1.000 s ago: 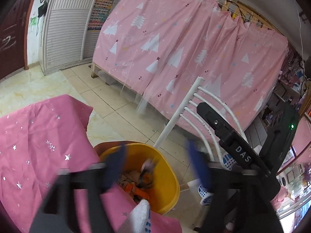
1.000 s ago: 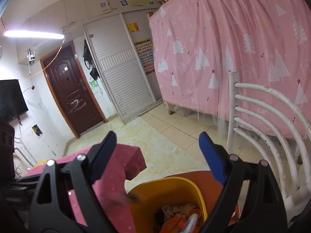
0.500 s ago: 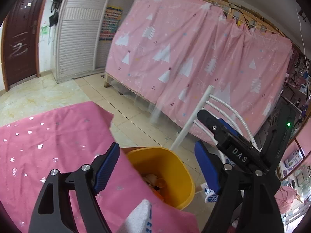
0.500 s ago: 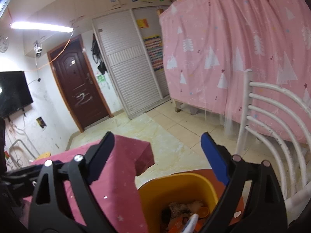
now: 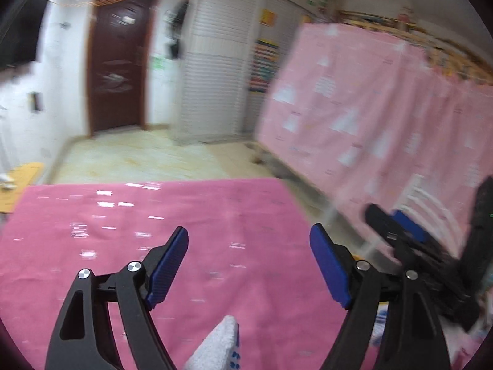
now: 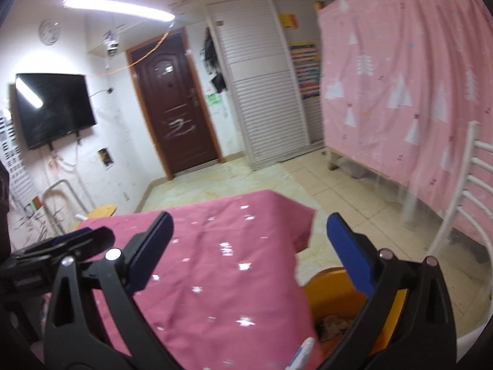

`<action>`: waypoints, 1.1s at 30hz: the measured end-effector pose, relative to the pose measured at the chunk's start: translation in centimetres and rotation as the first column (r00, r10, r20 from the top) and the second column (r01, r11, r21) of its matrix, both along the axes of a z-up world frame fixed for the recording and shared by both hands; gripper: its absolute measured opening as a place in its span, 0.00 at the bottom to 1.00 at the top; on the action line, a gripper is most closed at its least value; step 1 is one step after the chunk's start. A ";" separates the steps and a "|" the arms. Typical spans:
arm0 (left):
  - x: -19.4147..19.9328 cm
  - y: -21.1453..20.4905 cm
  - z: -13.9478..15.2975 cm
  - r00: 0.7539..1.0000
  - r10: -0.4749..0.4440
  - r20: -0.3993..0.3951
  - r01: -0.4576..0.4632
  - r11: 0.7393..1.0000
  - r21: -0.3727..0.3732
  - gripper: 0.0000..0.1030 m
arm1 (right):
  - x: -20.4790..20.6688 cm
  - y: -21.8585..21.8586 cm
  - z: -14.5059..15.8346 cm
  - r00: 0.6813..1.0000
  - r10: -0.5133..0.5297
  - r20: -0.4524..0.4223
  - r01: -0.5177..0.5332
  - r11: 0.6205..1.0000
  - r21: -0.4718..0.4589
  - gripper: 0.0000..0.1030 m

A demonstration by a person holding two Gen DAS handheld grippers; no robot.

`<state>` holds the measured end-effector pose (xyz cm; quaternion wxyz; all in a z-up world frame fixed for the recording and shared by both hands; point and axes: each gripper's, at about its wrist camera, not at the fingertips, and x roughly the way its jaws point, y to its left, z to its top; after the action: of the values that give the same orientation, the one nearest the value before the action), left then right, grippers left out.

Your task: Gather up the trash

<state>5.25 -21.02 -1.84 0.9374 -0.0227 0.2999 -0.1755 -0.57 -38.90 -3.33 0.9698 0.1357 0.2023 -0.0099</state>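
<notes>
My left gripper [image 5: 248,231] hovers over the pink starred tablecloth [image 5: 154,215]; its jaws are opening, with nothing between them. My right gripper [image 6: 249,217] stands over the same cloth [image 6: 215,246], its jaws also opening and empty. The yellow trash bin [image 6: 332,289] sits low beside the table's right edge, behind the right finger, with crumpled trash [image 6: 336,323] inside. The left wrist view is blurred, and the bin does not show there. A white gloved fingertip [image 5: 218,345] pokes in at the bottom. No loose trash shows on the cloth.
A white slatted chair [image 6: 462,200] stands right of the bin, before a pink curtain [image 6: 400,77]. Beyond the table lie tiled floor, a dark door [image 6: 175,108], a wall TV [image 6: 52,108] and a yellow stool [image 6: 101,209].
Both views have swung left, from the bin toward the table. The bin has left the left wrist view and slid low right in the right one. The right jaws stand wider.
</notes>
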 end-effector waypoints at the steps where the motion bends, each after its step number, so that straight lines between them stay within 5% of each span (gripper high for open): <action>1: 0.1 0.6 0.0 1.000 0.026 0.007 -0.026 1.000 0.009 0.71 | 0.3 0.9 0.1 1.000 0.021 0.001 -0.021 1.000 -0.006 0.94; 10: 1.3 7.1 -1.3 0.973 0.230 0.030 -0.231 0.972 0.048 0.73 | 1.9 7.3 0.2 0.986 0.167 0.019 -0.165 0.983 -0.079 0.94; 16: 1.6 10.6 -1.6 0.934 0.346 0.092 -0.354 0.931 0.086 0.73 | 3.1 10.6 -0.1 0.968 0.250 0.013 -0.247 0.961 -0.121 0.94; 25: 2.3 14.1 -2.0 0.890 0.443 0.109 -0.453 0.887 0.087 0.79 | 4.2 13.4 -0.7 0.948 0.318 -0.008 -0.315 0.934 -0.168 0.94; 33: 2.3 15.8 -2.6 0.884 0.463 0.073 -0.466 0.884 0.044 0.79 | 4.6 13.9 -0.9 0.936 0.350 -0.019 -0.348 0.921 -0.172 0.94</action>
<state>7.55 -5.25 -4.41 0.9610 -0.0605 0.2626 0.0625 4.00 -24.96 -4.23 0.9654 0.0128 0.2157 0.1462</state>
